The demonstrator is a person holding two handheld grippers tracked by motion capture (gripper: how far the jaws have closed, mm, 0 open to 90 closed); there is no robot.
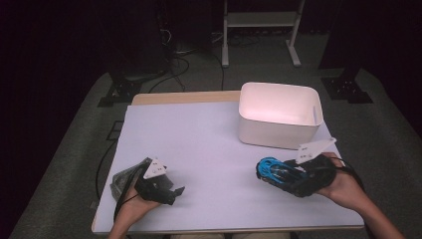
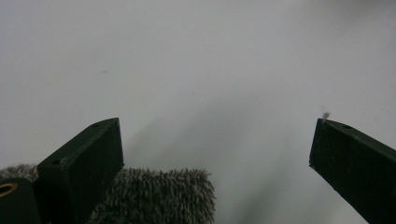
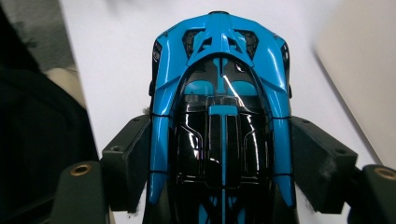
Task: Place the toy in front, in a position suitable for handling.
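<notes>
Right gripper [image 1: 264, 172] has its jaws clamped on the sides of a blue & black toy car [image 1: 273, 172], one jaw per flank. In the right gripper view the car [image 3: 219, 116] sits nose-out between the jaws, glossy roof facing the cam, w/ white surface under it. From the high view the car is at the front right of the surface [image 1: 209, 144], just in front of the white bin [image 1: 278, 114] but not in it, and it looks lifted a bit off the top, tho hard to be 100% sure.

Left gripper [image 1: 174, 191] is at the front left corner, resting low, jaws spread wide w/ nothing between them. Left gripper view: bare white surface [image 2: 196, 70] ahead, jaws well apart. A grey fuzzy thing [image 2: 159, 193] pokes in right beside its left jaw, touching or nearly. Same grey lump [image 1: 122, 181] shows under the left hand [image 1: 134, 206] in the high view. Can't tell what it is.
</notes>
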